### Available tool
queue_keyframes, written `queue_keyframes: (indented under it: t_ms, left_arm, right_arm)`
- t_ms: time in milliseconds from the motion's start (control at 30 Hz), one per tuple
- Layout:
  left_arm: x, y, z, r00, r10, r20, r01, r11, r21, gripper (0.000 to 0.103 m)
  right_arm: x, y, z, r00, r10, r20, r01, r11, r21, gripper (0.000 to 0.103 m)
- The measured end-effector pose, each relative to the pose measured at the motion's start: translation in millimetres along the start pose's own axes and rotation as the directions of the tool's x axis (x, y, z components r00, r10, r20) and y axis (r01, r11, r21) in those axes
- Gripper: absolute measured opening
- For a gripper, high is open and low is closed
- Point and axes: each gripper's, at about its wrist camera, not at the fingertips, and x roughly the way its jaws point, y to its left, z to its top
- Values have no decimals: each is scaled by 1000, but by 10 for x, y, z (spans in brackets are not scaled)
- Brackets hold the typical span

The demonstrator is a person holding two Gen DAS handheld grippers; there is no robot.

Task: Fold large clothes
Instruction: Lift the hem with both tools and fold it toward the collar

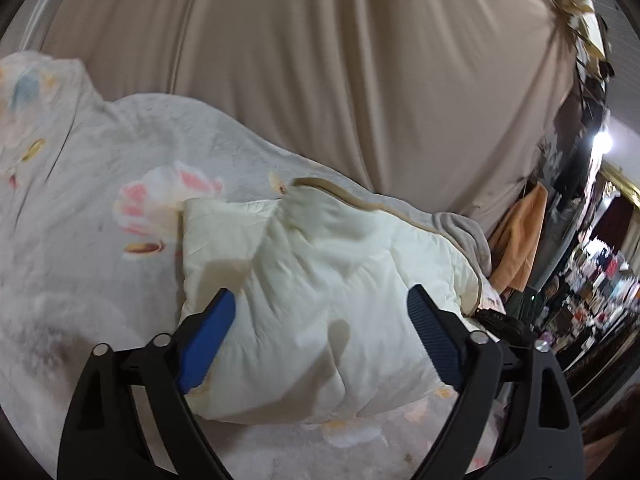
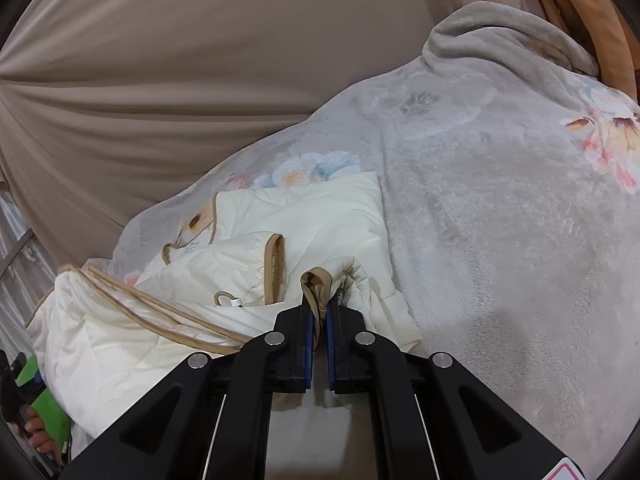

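Observation:
A cream quilted garment with tan trim (image 1: pixel 320 280) lies bunched on a grey floral blanket (image 1: pixel 92 184). My left gripper (image 1: pixel 320 300) is open, its blue pads wide apart just above the garment, holding nothing. In the right wrist view the same garment (image 2: pixel 304 216) lies partly folded on the blanket (image 2: pixel 500 200). My right gripper (image 2: pixel 319 304) is shut on a tan-trimmed edge of the garment (image 2: pixel 316 280), which sticks up between the pads.
A beige curtain (image 1: pixel 340 72) hangs behind the blanket and shows in the right wrist view (image 2: pixel 180 60). An orange cloth (image 1: pixel 520 240) and cluttered shelves (image 1: pixel 592 288) stand at the right. A green-handled object (image 2: pixel 44 412) with fingers on it is at the lower left.

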Motion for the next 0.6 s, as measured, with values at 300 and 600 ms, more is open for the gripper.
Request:
queue_keyframes:
  t_ms: [300,600]
  left_arm:
    - [732,138,159,982,117,-145,-114,993,28,33]
    - [801,97,498,975,220,-43,-217,974,56,0]
  right_arm:
    - [-50,95,197,999,-3,40,4,1000,-22,4]
    - [-10,533,702,992,24,121,-10,993,-116,4]
